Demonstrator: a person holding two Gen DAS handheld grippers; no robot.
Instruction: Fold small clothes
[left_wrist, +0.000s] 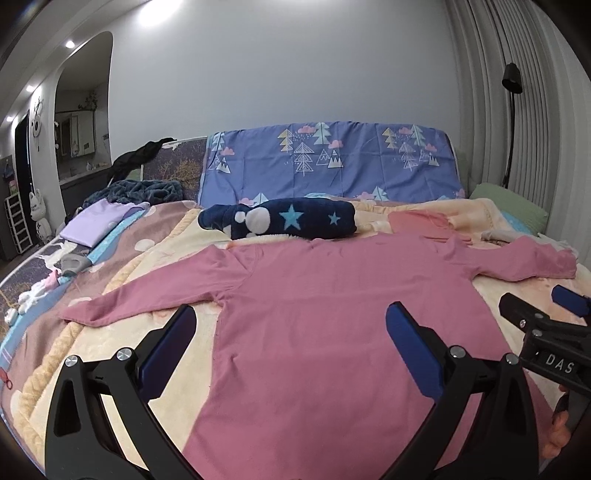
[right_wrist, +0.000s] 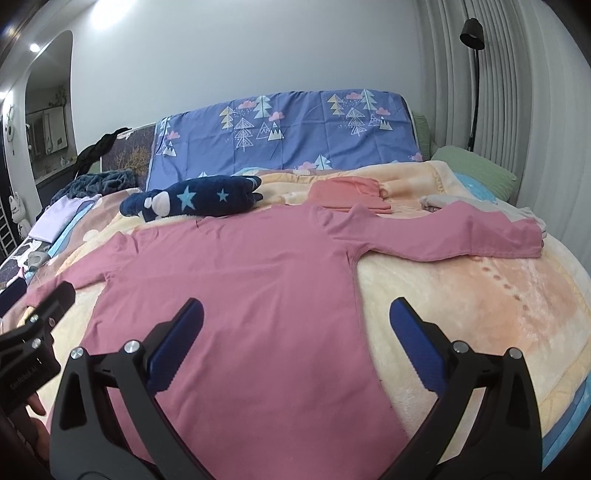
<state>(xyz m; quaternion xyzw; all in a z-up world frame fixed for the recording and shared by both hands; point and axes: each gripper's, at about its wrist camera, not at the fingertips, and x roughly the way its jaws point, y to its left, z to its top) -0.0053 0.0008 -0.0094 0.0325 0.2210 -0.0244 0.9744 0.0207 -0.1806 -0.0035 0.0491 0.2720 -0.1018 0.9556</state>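
Left gripper (left_wrist: 291, 339): I see my fingers spread wide, nothing between them, hovering over the near left part of the shirt body; its blue pads (left_wrist: 413, 354) are bare.
Right gripper (right_wrist: 295, 336): spread just as wide, holding nothing, over the near right part of the shirt, its right finger above the blanket beside the shirt's edge.
Pink long-sleeved shirt (left_wrist: 332, 314): lies flat on the bed, hem toward me, collar on the far side, both sleeves stretched out to left and right.
Blanket (right_wrist: 480, 295): cream and peach fleece under the shirt, covering most of the bed.
Dark blue star-patterned bundle (left_wrist: 280, 219): just beyond the shirt's collar, left of centre, resting on the blanket.
Folded salmon garment (right_wrist: 347, 194): just beyond the shirt's right shoulder.
Lilac folded cloth (left_wrist: 96, 223): far left, well apart from the shirt.
Green pillow (right_wrist: 476, 168): far right corner.
Purple tree-print cover (left_wrist: 332, 162): upright at the head of the bed.
Black lamp (right_wrist: 472, 35): far right, before the pleated curtain.
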